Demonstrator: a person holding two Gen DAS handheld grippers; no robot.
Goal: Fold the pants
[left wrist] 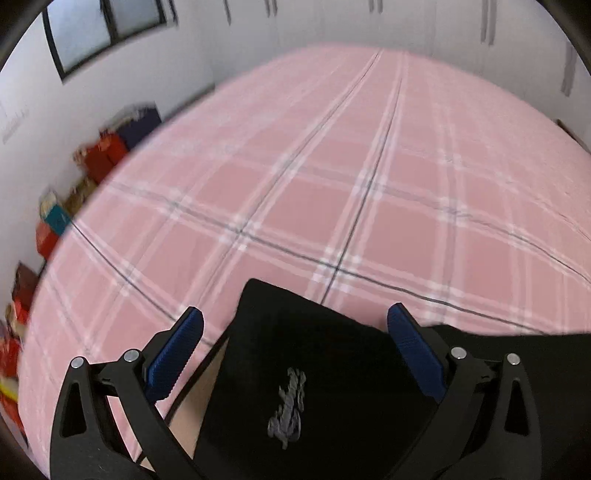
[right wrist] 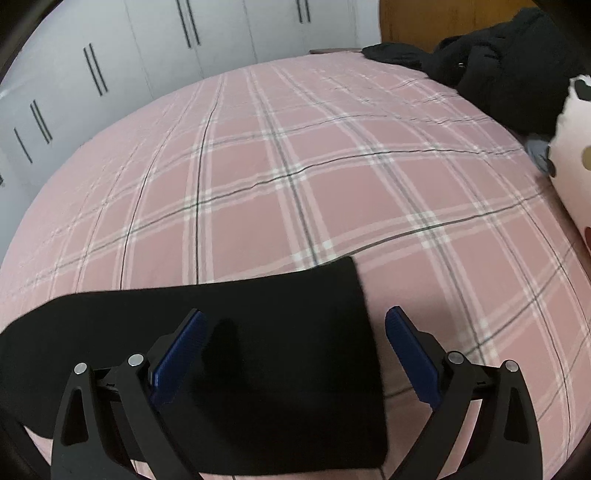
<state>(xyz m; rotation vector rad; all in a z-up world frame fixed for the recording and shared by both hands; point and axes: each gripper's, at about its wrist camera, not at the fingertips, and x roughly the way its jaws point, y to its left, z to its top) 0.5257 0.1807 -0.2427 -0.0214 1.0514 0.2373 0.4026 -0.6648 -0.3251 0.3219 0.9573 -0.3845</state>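
Observation:
The black pants (left wrist: 317,369) lie flat on the pink plaid bed (left wrist: 295,166), with a grey embroidered logo (left wrist: 288,410) showing in the left wrist view. My left gripper (left wrist: 295,317) is open, its blue pads on either side of one end of the pants, just above it. In the right wrist view the pants (right wrist: 280,354) lie as a black band across the pink plaid bed (right wrist: 295,166), ending at a straight edge on the right. My right gripper (right wrist: 295,317) is open and straddles that end, with its right pad over bare sheet.
White wardrobe doors (right wrist: 129,55) stand beyond the bed. A heap of dark clothing (right wrist: 498,62) and a white spotted cushion (right wrist: 572,158) sit at the bed's far right by a wooden headboard (right wrist: 424,22). Coloured boxes (left wrist: 55,221) lie on the floor left of the bed, below a window (left wrist: 103,26).

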